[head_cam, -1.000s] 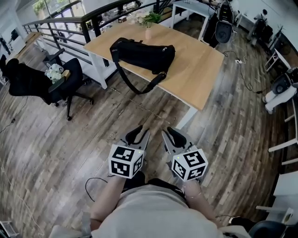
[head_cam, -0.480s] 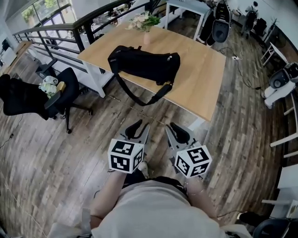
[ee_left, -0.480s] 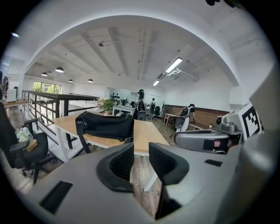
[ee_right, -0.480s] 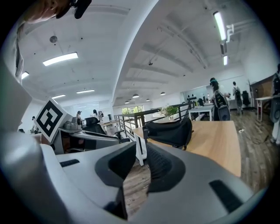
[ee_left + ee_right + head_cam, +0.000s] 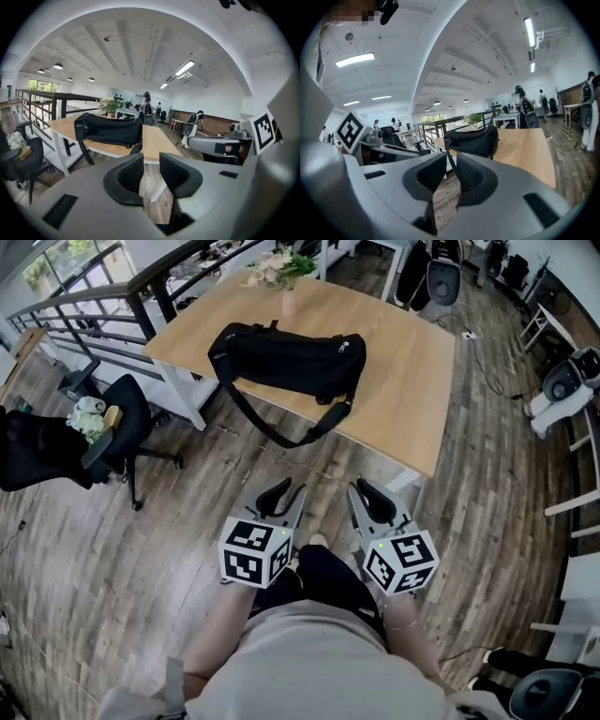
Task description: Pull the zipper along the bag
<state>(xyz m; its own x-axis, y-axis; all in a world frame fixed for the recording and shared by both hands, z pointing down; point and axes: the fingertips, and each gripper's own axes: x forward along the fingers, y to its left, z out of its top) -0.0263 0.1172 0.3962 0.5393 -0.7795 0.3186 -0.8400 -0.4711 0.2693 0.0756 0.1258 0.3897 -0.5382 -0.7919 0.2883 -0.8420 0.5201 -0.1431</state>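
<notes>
— Where is the bag?
— The black duffel bag (image 5: 291, 357) lies on the bench (image 5: 412, 390), toward its left end. Its shoulder strap (image 5: 281, 432) hangs over the bench's near edge.
— And the grippers?
— Both are held well short of the bench, above the wood floor (image 5: 141, 540). The left gripper (image 5: 284, 493) has its jaws slightly apart and empty. The right gripper (image 5: 364, 491) is closing, with a narrow gap left and nothing in it.
— Anything else?
— There's a flower vase (image 5: 286, 296) at the bench's far edge and an office chair (image 5: 103, 427) left of the bench.
</notes>
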